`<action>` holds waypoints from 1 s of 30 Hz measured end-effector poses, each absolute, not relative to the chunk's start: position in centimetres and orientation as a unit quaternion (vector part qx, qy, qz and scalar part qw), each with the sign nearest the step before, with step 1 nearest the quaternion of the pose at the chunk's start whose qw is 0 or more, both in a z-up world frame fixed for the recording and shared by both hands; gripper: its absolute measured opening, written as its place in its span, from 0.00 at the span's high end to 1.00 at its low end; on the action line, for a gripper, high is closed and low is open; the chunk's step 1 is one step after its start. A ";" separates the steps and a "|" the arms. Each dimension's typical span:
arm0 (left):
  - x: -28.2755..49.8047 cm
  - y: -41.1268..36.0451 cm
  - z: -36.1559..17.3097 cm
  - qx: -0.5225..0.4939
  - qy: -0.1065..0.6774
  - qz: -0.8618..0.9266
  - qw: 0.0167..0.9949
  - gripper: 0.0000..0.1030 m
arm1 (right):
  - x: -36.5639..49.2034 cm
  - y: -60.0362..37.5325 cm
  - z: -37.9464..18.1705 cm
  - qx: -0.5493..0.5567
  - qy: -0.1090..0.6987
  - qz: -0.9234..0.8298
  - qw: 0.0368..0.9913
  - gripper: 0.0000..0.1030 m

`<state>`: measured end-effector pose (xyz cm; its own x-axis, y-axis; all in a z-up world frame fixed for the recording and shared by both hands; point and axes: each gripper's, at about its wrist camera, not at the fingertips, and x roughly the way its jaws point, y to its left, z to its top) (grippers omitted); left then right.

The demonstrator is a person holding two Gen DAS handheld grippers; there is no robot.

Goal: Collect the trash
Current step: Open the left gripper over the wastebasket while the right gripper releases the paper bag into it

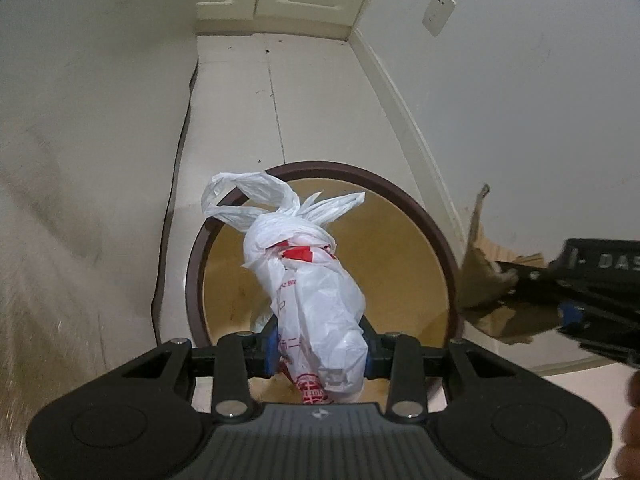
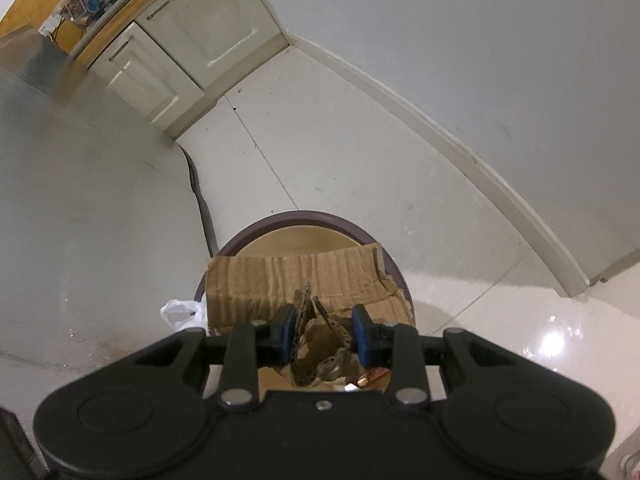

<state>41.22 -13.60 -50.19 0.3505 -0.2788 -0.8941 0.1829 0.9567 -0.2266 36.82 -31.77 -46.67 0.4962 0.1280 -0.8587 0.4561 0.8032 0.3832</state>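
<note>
We are holding a knotted plastic bag (image 1: 316, 292) clamped in the left gripper (image 1: 320, 350) and crumpled cardboard (image 2: 296, 284) in the right gripper (image 2: 323, 334), both over the bin (image 1: 448, 240), probably for dropping in.

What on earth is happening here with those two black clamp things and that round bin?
A person is throwing out rubbish with a handheld gripper in each hand. The left gripper is clamped on a knotted white plastic bag, held above the open mouth of the round bin. The right gripper pinches a torn piece of cardboard over the same bin. Neither has been let go yet.
</note>
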 end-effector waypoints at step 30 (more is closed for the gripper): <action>41.9 -13.0 -51.6 0.042 0.588 -0.085 0.803 0.01 | 40.7 -29.6 -50.0 0.207 0.530 -0.007 0.823 0.44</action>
